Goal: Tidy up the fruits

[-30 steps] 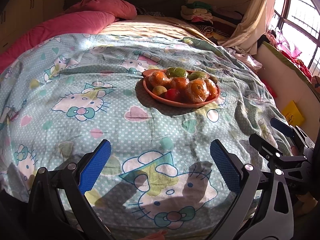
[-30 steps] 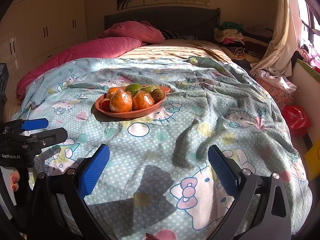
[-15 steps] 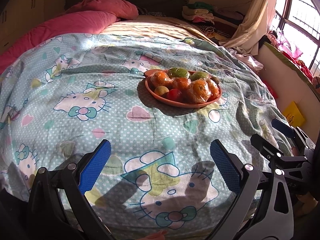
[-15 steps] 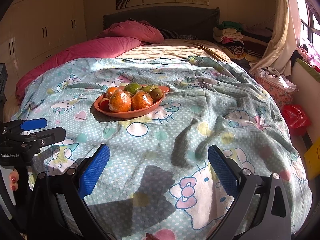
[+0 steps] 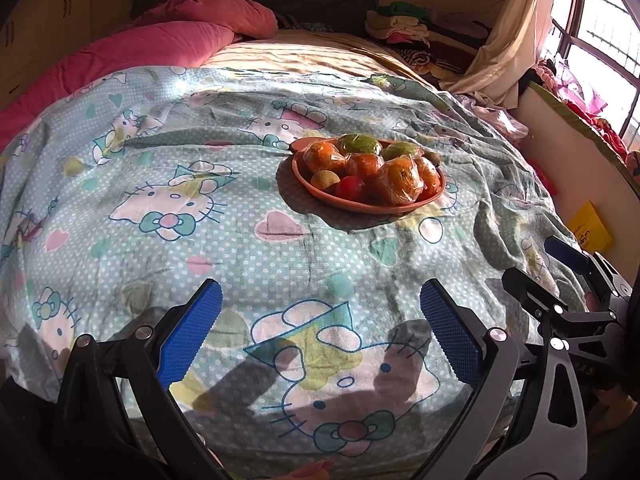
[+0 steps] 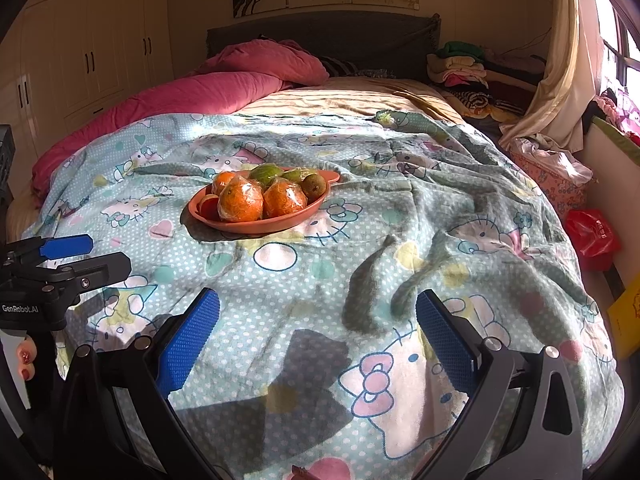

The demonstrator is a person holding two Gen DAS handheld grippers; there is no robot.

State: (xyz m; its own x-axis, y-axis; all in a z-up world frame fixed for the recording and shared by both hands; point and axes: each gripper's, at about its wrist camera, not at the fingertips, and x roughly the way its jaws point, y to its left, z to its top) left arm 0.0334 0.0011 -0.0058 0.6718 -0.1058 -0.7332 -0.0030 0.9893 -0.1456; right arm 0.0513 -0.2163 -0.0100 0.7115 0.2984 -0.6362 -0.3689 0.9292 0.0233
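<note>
Pillow (image 6: 256, 62), clothes pile (image 6: 460, 64), perhaps red bag (image 6: 592, 236)

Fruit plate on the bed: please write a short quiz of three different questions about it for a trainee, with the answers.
1. True or false: the orange plate rests on the cartoon-cat blanket.
2. Multiple choice: what wraps the oranges? A) clear plastic film B) newspaper C) aluminium foil
3. Fill in: the left gripper and the right gripper are both ____, with nothing between the fingers.

Key: 1 true; 2 A; 3 open. The plate also carries green fruits, brown kiwi-like fruits and one red fruit. All fruit lies on the plate, and both grippers are far from it, near the foot of the bed.
</note>
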